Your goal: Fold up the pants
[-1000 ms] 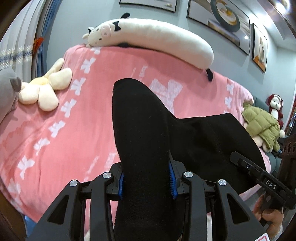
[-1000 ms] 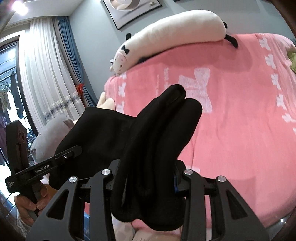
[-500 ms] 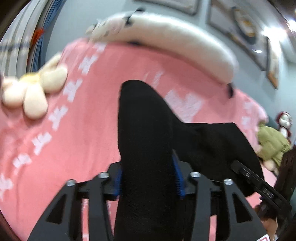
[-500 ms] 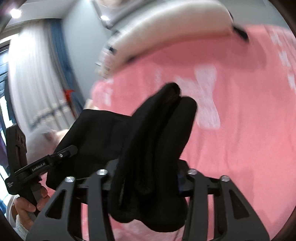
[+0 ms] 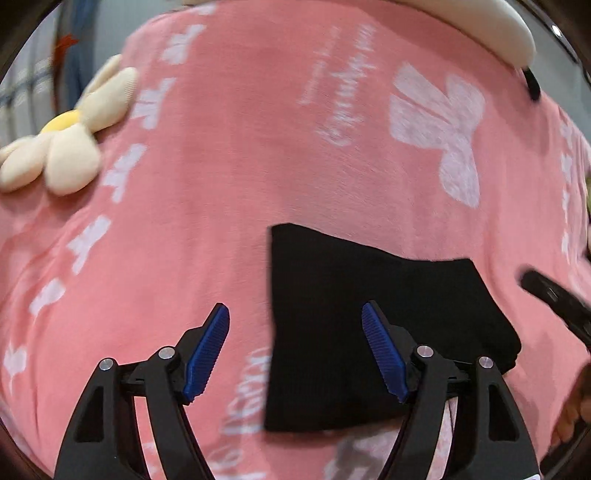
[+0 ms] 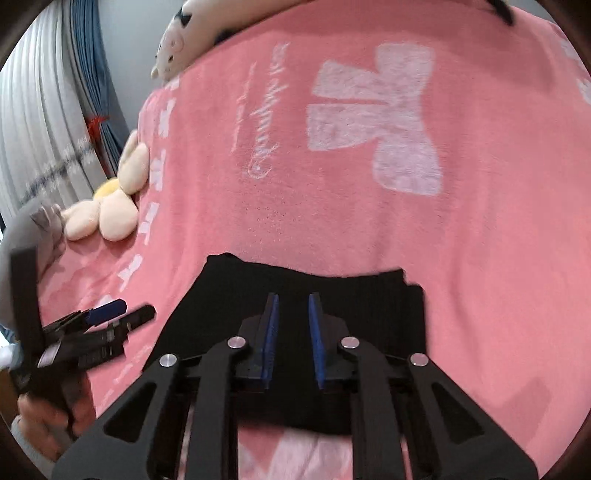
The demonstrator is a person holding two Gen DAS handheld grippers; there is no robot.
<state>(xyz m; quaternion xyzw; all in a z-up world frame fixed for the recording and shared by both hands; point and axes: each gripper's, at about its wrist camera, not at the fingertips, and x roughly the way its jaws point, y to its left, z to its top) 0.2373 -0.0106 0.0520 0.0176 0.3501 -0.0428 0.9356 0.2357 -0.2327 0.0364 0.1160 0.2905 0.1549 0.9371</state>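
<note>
- Looking along the left hand-held gripper (image 5: 295, 350), its blue pads (image 5: 207, 354) are spread wide and grasp nothing. The folded black pants (image 5: 369, 325) lie flat on the bed's pink blanket (image 5: 240, 166), under the right-side pad. A cream flower plush (image 5: 62, 147) sits well apart at the far left, and a white long plush (image 5: 480, 26) lies along the top edge (partly cut off).
- From the right wrist, the right hand-held gripper (image 6: 292, 339) hovers over the pants (image 6: 229, 295), its pads a narrow gap apart with no cloth between them. The left hand-held gripper (image 6: 107, 317) shows blurred at lower left, beside the pants.
</note>
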